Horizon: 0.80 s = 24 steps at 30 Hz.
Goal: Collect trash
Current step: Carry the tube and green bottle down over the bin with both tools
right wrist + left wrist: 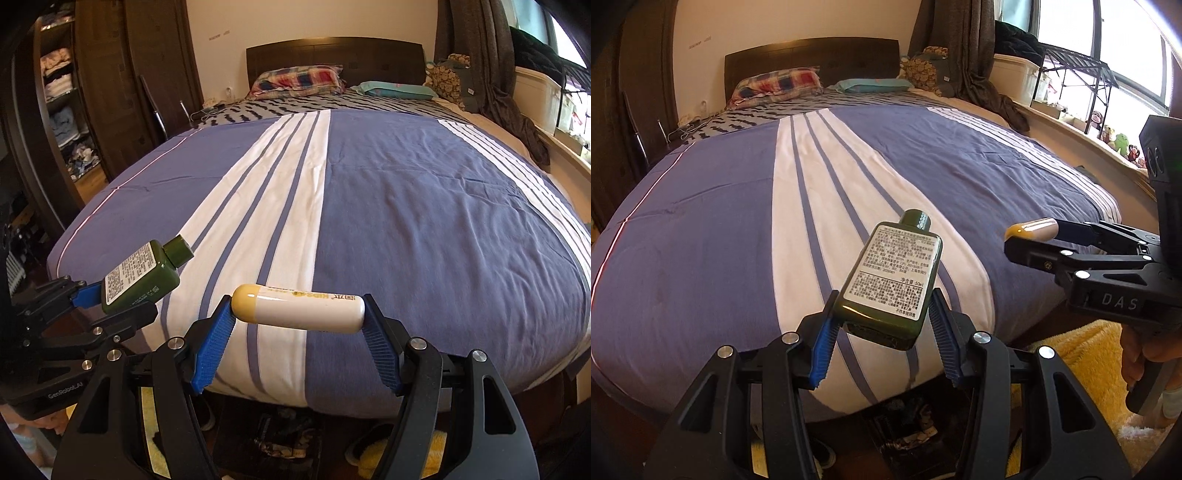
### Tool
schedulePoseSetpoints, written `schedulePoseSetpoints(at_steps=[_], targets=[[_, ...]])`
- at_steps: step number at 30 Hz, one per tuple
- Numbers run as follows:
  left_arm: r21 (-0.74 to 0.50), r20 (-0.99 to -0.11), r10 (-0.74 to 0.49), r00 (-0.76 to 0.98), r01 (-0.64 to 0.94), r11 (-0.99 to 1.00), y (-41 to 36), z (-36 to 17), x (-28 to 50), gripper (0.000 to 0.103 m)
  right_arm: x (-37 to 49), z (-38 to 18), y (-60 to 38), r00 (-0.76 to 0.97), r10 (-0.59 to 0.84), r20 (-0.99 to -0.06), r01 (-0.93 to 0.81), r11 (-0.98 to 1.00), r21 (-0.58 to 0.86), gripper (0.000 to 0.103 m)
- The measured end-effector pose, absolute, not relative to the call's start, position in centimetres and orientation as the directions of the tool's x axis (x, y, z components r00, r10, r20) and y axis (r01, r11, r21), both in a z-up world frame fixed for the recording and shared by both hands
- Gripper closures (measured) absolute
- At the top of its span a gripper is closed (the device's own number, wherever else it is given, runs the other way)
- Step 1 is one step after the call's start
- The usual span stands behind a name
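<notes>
My left gripper (pixel 882 314) is shut on a small dark green bottle (pixel 890 277) with a white printed label, held by its base above the foot of the bed. The bottle also shows in the right wrist view (pixel 142 275), at the left. My right gripper (pixel 299 314) is shut on a white tube with a yellow cap (pixel 299 308), held crosswise between the blue pads. In the left wrist view the tube (pixel 1032 229) sits at the tip of the right gripper (pixel 1030 236), to the right of the bottle.
A bed with a blue and white striped cover (pixel 424 206) fills both views, pillows (pixel 295 81) at the headboard. A dark wardrobe (pixel 110 92) stands left, a window ledge with toys (pixel 1119 144) right. Yellow fluffy rug (pixel 1082 362) and slippers (pixel 365 443) lie on the floor below.
</notes>
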<state>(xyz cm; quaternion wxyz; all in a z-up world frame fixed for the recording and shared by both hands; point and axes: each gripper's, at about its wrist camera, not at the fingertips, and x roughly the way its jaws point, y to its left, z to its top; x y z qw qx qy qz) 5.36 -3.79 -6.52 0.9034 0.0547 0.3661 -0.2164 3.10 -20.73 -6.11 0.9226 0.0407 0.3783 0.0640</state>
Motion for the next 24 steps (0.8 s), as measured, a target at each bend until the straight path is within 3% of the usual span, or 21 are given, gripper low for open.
schedulePoseSetpoints(at_steps=[24], targets=[[-0.139,-0.814,-0.345,0.467,0.420,0.897,-3.2,-17.3,0.3,0.057,-2.9,-15.8,-19.8,0.541,0.180,-0.821,-0.090,0.984,0.157,0.034]])
